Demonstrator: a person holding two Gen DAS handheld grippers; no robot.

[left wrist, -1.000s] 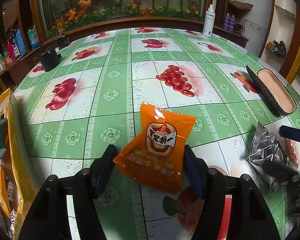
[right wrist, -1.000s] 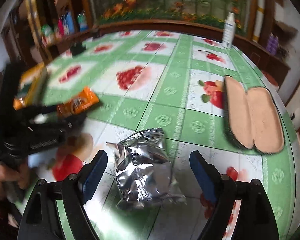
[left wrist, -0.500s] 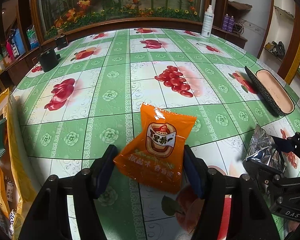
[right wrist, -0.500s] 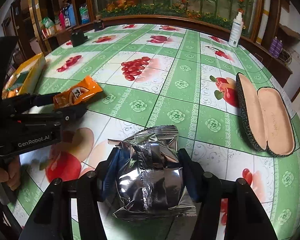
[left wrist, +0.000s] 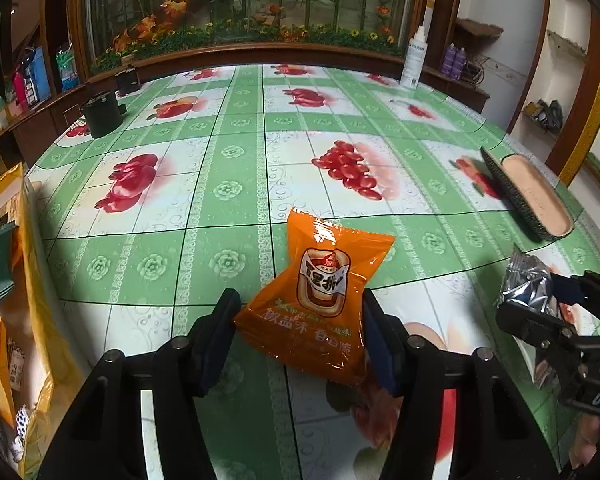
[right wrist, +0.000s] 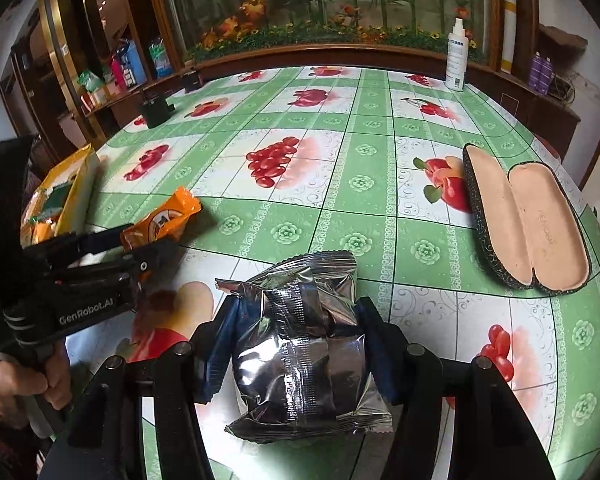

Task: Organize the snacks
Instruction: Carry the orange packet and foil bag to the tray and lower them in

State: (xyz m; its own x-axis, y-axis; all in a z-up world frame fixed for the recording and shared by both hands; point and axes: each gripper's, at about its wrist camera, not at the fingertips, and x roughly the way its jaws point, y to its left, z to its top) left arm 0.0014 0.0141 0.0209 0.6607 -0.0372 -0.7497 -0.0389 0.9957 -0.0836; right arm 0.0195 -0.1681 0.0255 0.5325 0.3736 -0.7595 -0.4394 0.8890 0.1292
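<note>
Now the left gripper [left wrist: 300, 332] is closed on the orange snack packet [left wrist: 320, 300]; its jaws have just been narrowing, and both pads press the packet's lower sides while its top stands tilted up off the desk [left wrist: 236, 160]. Just to the right of that packet, across a short stretch of cloth, the right gripper [right wrist: 296, 344] clamps the silver foil packet [right wrist: 304, 344], which bulges between the two pads with its crimped ends sticking out ahead and behind. A hand [right wrist: 16, 384] grips the left tool's handle at the left edge of the right wrist view.

Left of the orange packet, at the desk's edge, stands a yellow bag [left wrist: 32, 264] with its mouth open; orange and dark green packets show inside it, though what they are cannot be read. Right of the orange packet and farther back lies an open glasses case [right wrist: 528, 220], its pale lining up and nothing in it. Far beyond the orange packet, near the back rim, sit a dark round container [left wrist: 102, 114] to the left and a white spray bottle [left wrist: 414, 60] to the right. Nothing lies between the two grippers.
</note>
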